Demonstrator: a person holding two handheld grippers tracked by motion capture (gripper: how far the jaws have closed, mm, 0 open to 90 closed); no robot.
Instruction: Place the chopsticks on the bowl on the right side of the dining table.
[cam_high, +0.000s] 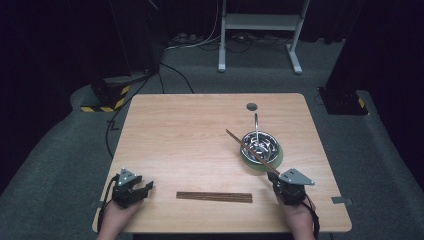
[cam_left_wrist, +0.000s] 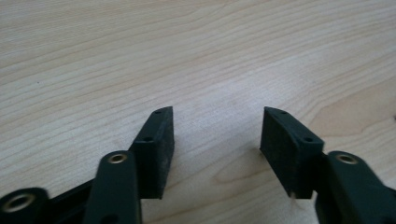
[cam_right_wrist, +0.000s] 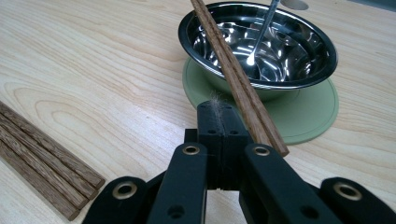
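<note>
A steel bowl stands on a round green mat at the table's right, with a metal spoon leaning in it. Two brown chopsticks lie slanted across the bowl's rim. Their near ends rest right beside my right gripper, whose pads are pressed together with nothing between them. My left gripper sits at the front left over bare wood. Its jaws stand partly apart and nothing is between them.
Several more brown chopsticks lie side by side along the table's front edge, between the two hands. A round cable hole sits near the far edge. The wooden table is bare on its left half.
</note>
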